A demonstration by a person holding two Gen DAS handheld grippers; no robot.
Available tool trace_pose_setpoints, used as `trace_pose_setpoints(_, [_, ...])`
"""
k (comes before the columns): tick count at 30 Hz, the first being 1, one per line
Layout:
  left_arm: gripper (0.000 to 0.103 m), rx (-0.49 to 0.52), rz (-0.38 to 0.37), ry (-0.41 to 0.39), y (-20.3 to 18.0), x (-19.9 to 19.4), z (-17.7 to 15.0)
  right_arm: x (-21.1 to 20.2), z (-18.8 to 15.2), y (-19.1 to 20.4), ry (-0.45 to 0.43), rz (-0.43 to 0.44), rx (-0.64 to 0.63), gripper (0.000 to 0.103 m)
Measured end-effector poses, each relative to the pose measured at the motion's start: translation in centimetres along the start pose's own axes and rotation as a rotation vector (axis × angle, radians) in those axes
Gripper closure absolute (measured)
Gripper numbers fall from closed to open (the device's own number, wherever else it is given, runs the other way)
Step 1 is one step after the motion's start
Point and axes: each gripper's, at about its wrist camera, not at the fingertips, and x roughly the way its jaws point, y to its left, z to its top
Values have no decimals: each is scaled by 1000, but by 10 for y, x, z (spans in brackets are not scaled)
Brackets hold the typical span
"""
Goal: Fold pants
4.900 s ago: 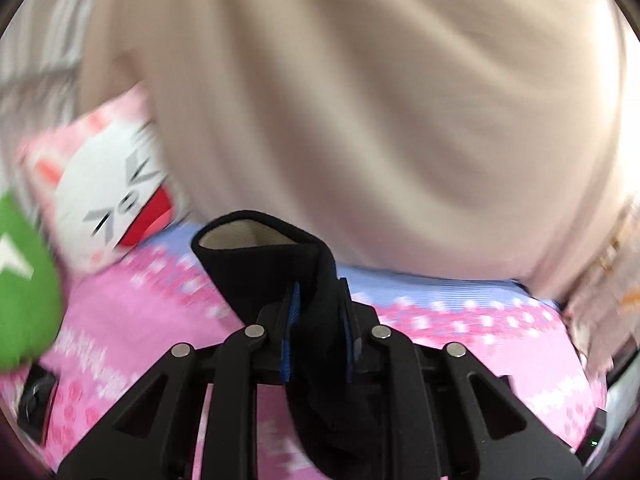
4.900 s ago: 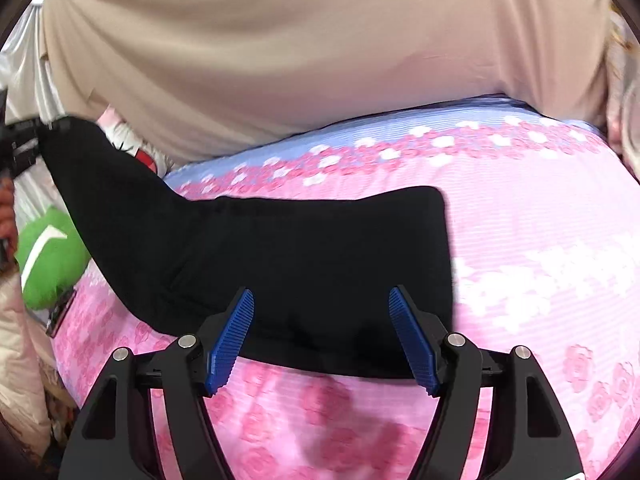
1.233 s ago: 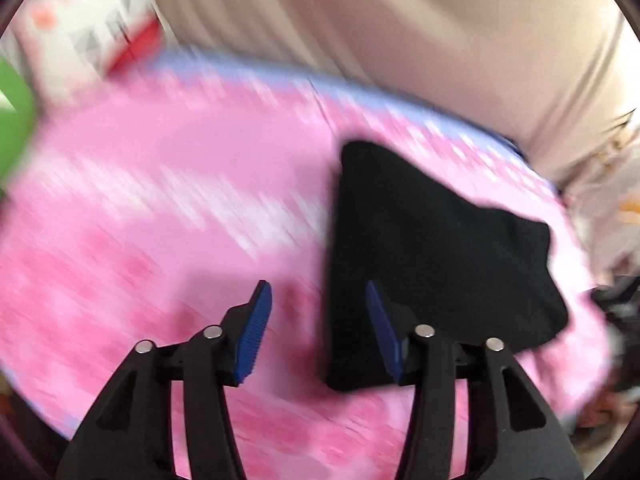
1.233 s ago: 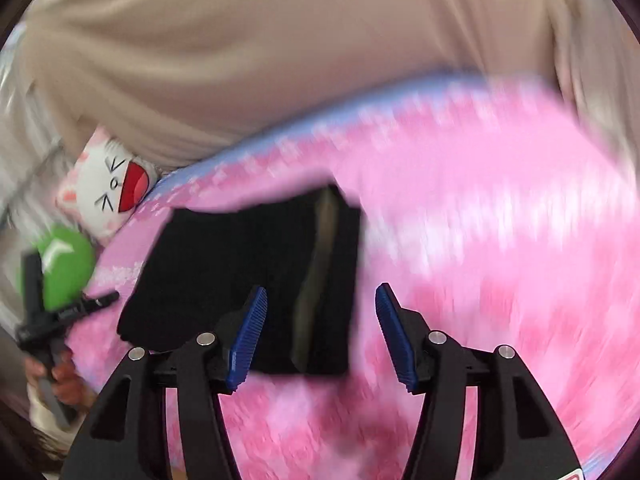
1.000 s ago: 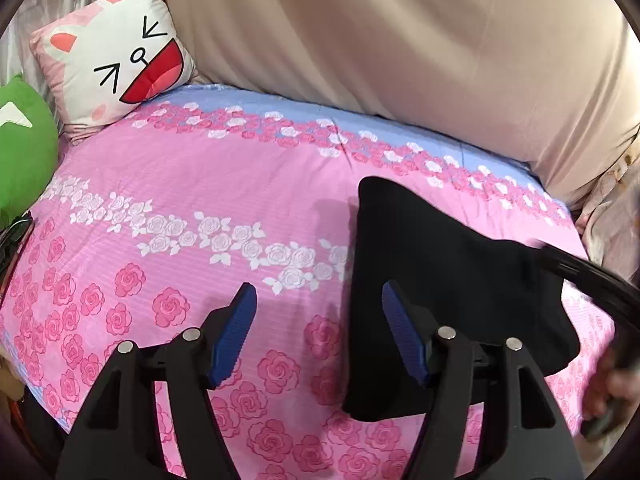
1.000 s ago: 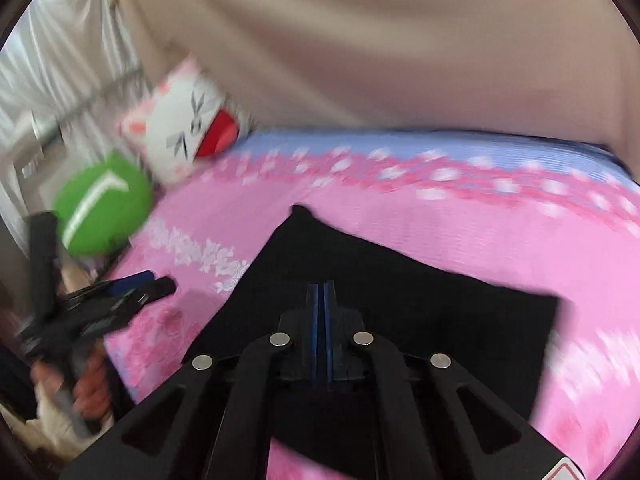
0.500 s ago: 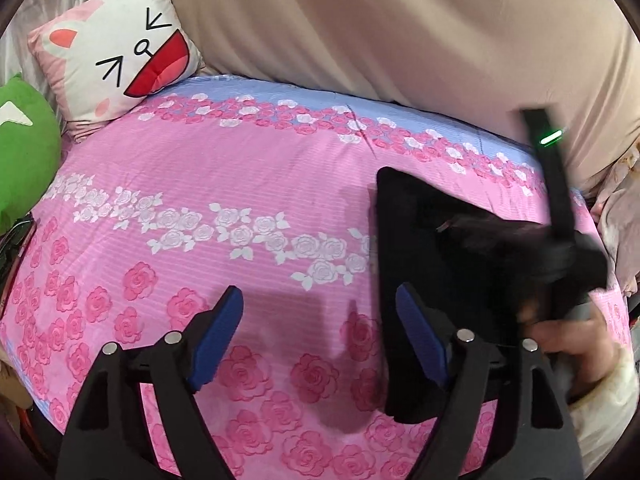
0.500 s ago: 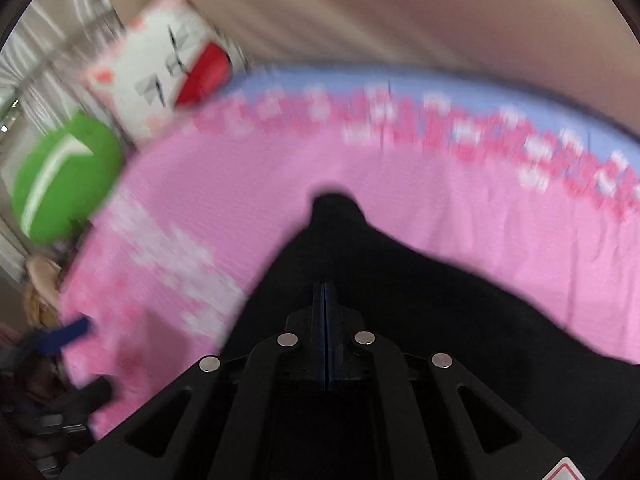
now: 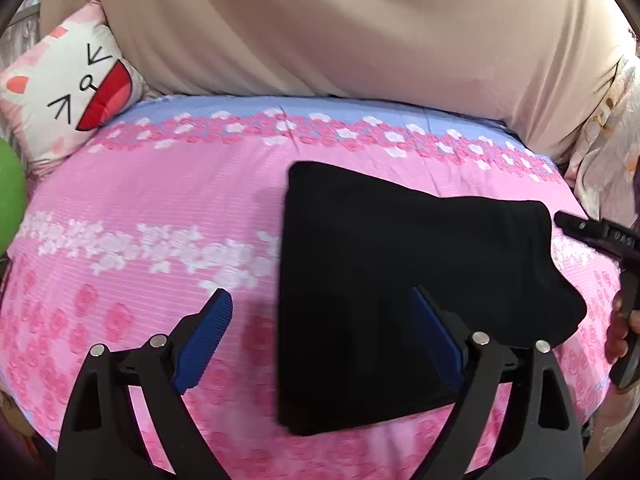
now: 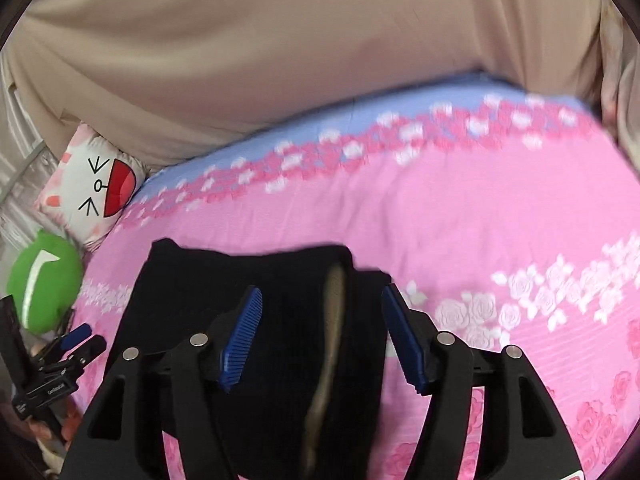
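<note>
Right gripper [image 10: 322,334] fingers just spread off folded black pants [image 9: 400,272], left gripper [image 9: 322,338] spread, pink floral bedsheet [image 9: 160,200].

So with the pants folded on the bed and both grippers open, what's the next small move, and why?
Probably draw both grippers back. The black pants lie as a compact bundle on the pink sheet, and the left gripper and right gripper have just been opening, with nothing clamped.

Two fisheye views, each looking forward and down along its own gripper's fingers onto a pink floral bedspread [image 9: 132,200], toward a beige curtain [image 9: 360,28]. Left wrist close above the folded black pants [image 9: 392,248] from their left edge; right wrist close over them from the other side. Shared: pants, bedspread, curtain, cat-face cushion [image 10: 94,188].
</note>
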Motion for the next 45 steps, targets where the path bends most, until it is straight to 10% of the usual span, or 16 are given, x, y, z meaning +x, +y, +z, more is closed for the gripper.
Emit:
trace_pose_setpoints(3, [16,17,10,22,-13,7,-4,29,3,-8,45,57,-8,45])
trace_pose_setpoints(5, [16,36,42,34,-18,11,-7,43,8,-1,58,65,-40,82])
trace_pose_setpoints(8, [16,57,84,43,-19,12,-11,10,18,24,-51,130,-108,98])
trace_pose_setpoints(10, [15,58,103,51,-17,16,-12,-2,18,25,-91,131,-143,98])
trace_pose_setpoints(13, [15,46,113,74,-15,26,-15,52,5,-9,74,-16,-91,88])
trace_pose_setpoints(18, [15,68,131,69,-18,25,-19,-12,-18,-22,-63,71,-5,81])
trace_pose_setpoints(22, [15,73,134,62,-21,23,-18,-25,-47,-10,-28,57,-22,52])
trace_pose_setpoints(27, [14,79,122,58,-26,18,-21,-5,-88,-2,67,56,-38,54])
trace_pose_setpoints(31, [12,84,131,68,-28,19,-23,-16,-89,8,33,66,-69,86])
trace_pose_setpoints(45, [11,76,137,74,-24,17,-26,-32,-97,-2,-7,14,-28,62])
